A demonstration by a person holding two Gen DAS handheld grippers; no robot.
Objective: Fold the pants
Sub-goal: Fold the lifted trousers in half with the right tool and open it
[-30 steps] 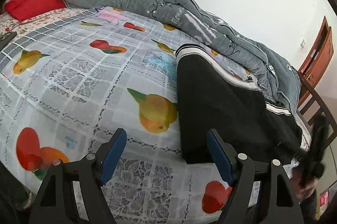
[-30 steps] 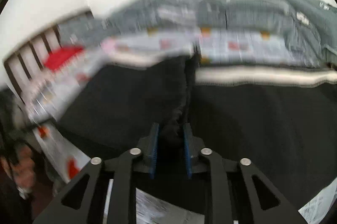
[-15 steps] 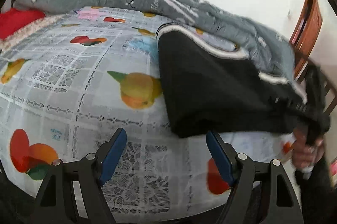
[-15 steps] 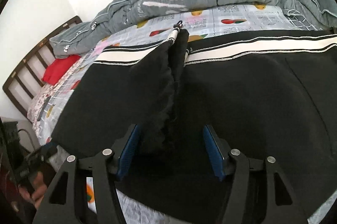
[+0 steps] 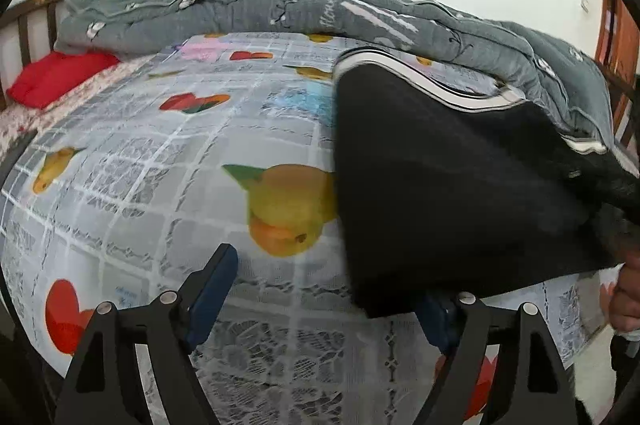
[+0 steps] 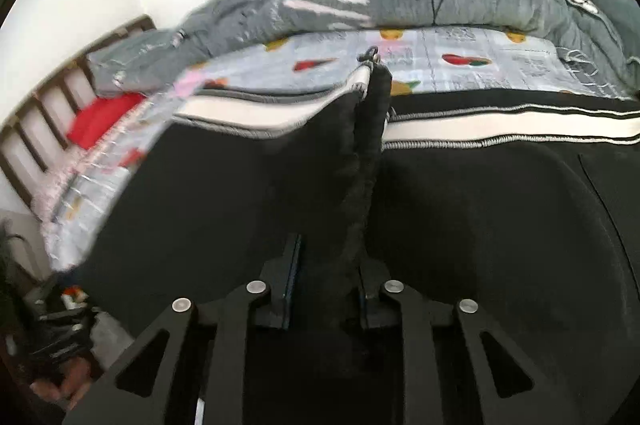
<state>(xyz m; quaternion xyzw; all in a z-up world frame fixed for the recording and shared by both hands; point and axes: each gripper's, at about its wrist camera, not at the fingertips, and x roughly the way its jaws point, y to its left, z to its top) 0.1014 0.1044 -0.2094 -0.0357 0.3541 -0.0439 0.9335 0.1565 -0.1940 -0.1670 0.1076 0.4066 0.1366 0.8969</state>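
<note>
Much slack to be managing: black pants point(image 5: 440, 165) sprawling over the right half of the left-wrist frame, lying on the fruit-print sheet point(image 5: 160, 165) below the grey quilt point(image 5: 280, 1). Holding the left gripper point(image 5: 326, 285) spread wide at lower centre, gripping nothing, a cloth corner overlapping one finger. Bracketing a raised ridge of cloth low in the right-wrist frame with the right gripper point(image 6: 330, 271), jaws narrowed; actually pinching or not, cannot tell. Judging the fabric light, limp, hardly slippery; favouring the white-striped band point(image 6: 500, 131) and corners for gripping.

Black triangulated gripper frames with silver screws carry blue-padded fingers point(image 5: 212, 281); bare skin on the hand point(image 5: 626, 301).
</note>
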